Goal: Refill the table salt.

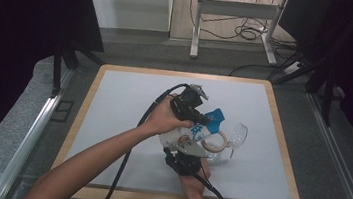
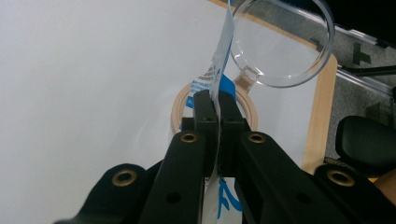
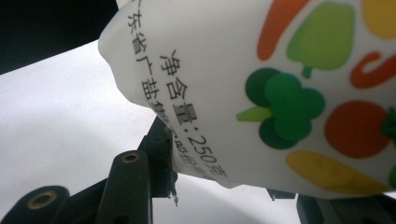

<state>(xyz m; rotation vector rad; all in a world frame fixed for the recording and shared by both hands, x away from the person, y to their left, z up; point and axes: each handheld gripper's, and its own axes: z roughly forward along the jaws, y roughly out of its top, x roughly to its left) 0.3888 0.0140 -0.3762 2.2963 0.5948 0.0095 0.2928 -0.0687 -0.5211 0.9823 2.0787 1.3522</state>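
A white printed pouch [image 1: 196,132] (blue top edge, vegetable pictures on its side) is held above the table's [image 1: 128,104] near-right middle, its long axis running from near-left up to far-right. The left gripper [image 2: 215,105] is pressed together on the pouch's thin top edge, and the right gripper [image 1: 189,154], nearer the person, clasps its body from below. Its blue end points at a clear glass cup [image 2: 280,44] on a wooden ring [image 2: 180,105] just beyond.

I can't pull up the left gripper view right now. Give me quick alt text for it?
The left gripper has its two black jaws shut on the thin top edge of a white and blue bag. Behind it, a clear lidded jar with a wooden ring lies on the white table mat.
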